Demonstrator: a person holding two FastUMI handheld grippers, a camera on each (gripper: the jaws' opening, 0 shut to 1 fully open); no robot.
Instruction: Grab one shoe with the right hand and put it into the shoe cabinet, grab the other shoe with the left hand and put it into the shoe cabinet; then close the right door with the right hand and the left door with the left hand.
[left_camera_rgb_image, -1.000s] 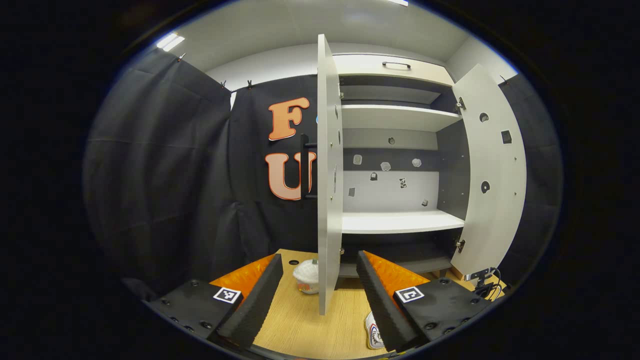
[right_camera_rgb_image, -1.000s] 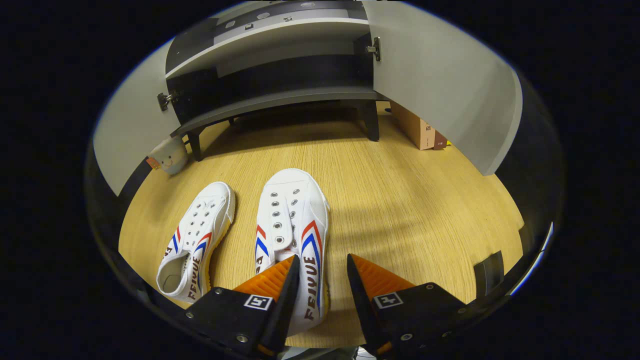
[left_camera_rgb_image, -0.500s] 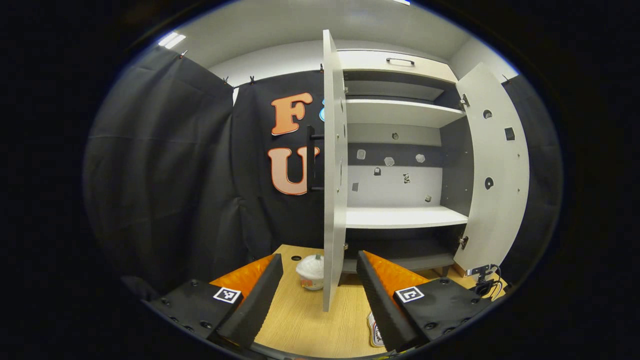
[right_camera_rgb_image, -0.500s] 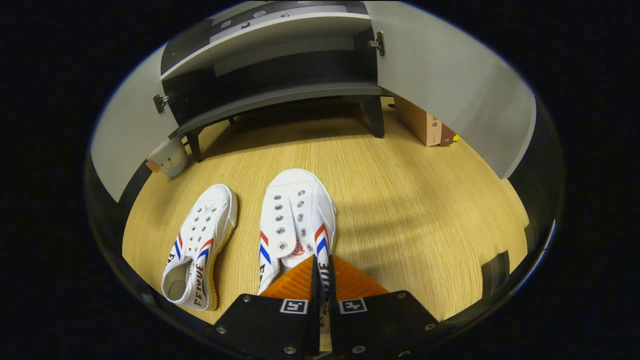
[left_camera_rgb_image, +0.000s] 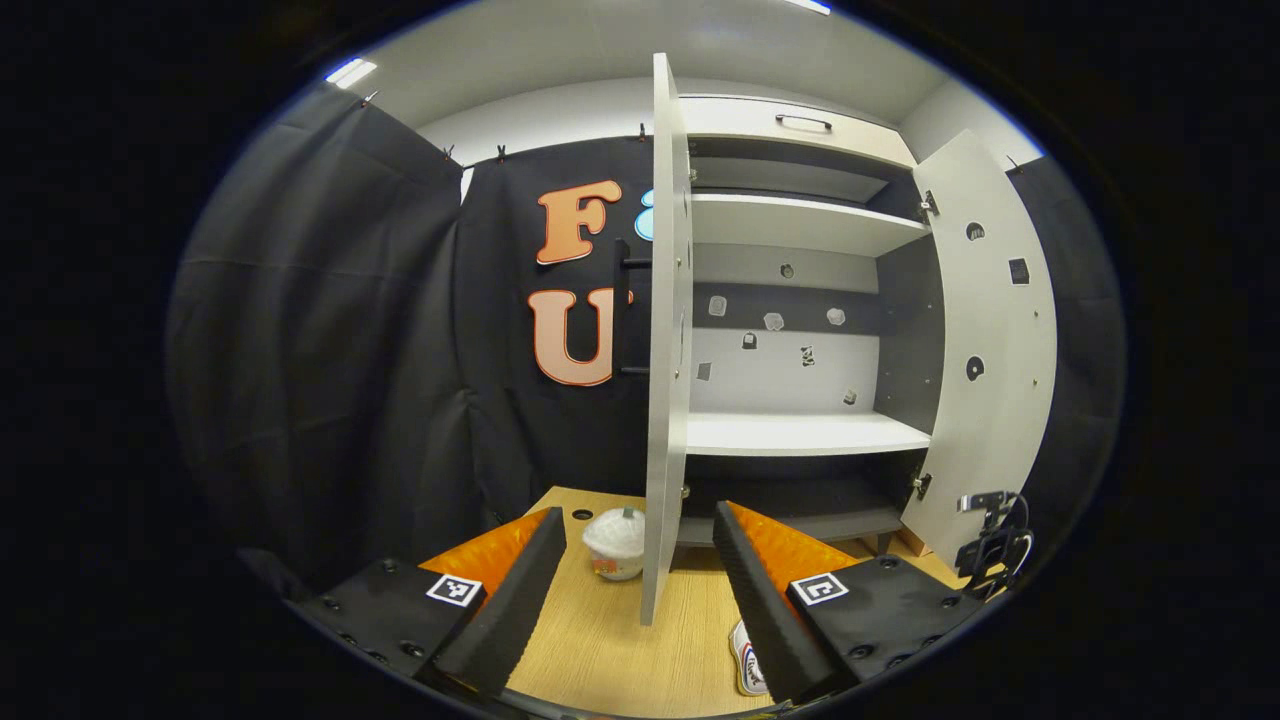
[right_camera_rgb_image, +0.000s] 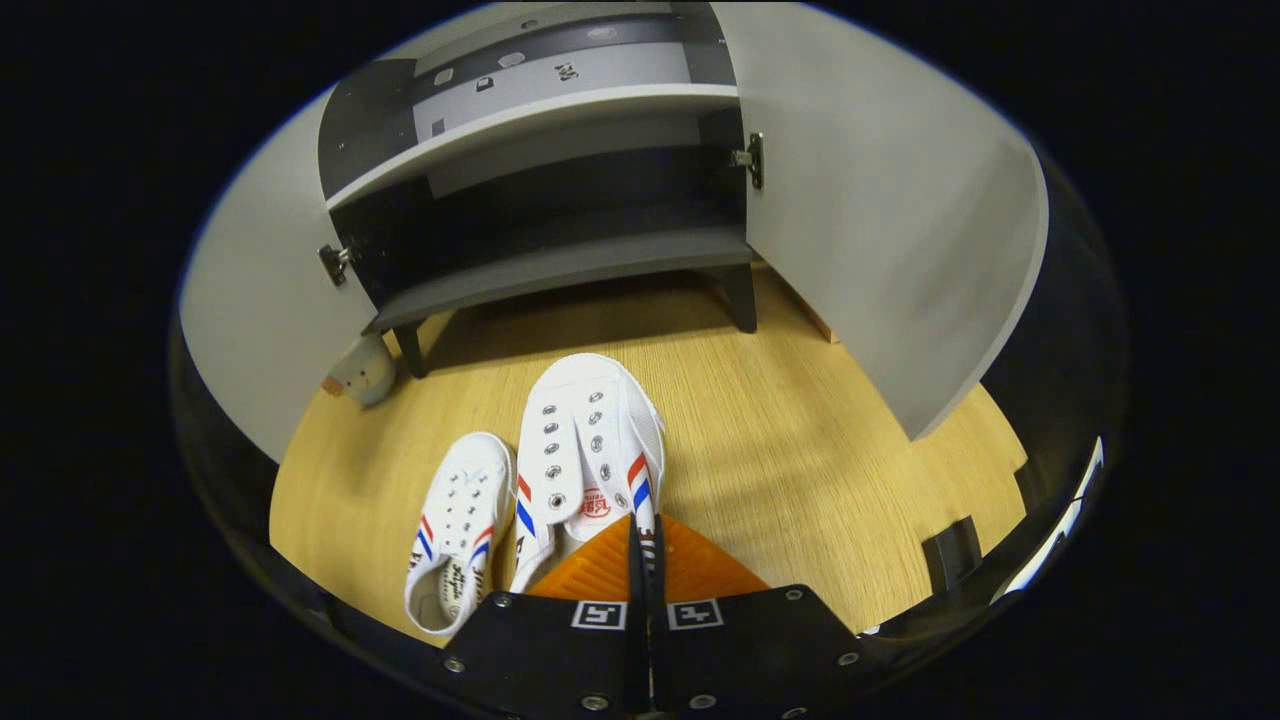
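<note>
Right gripper view, bottom centre: the right gripper (right_camera_rgb_image: 642, 545) is clenched on the side wall of a white shoe (right_camera_rgb_image: 590, 450), its two fingers pressed together with only the thin canvas edge between them. This gripped shoe points toward the top of the frame, with red and blue stripes on its sides and rows of metal eyelets. Just to its left, lower in the frame, lies the second shoe (right_camera_rgb_image: 456, 535), resting on the wooden floor (right_camera_rgb_image: 800, 470); the two shoes appear to touch or nearly touch along their sides. Farther up, a small pale plush toy (right_camera_rgb_image: 364, 372) sits on the floor at the left, beside a cabinet leg. Beyond it stands the shoe cabinet (right_camera_rgb_image: 560, 270), its dark bottom shelf bare, with the left door (right_camera_rgb_image: 260, 320) and right door (right_camera_rgb_image: 880, 220) both swung wide. Left gripper view, bottom: the left gripper (left_camera_rgb_image: 632, 560) is released, its fingers spread well apart with nothing between them. Between and past the fingers, the edge of the left door (left_camera_rgb_image: 668, 340) stands upright at mid-frame, with the plush toy (left_camera_rgb_image: 614, 542) near its foot on the left. At the bottom right of centre, a sliver of a shoe (left_camera_rgb_image: 748, 660) shows beside the right finger.
</note>
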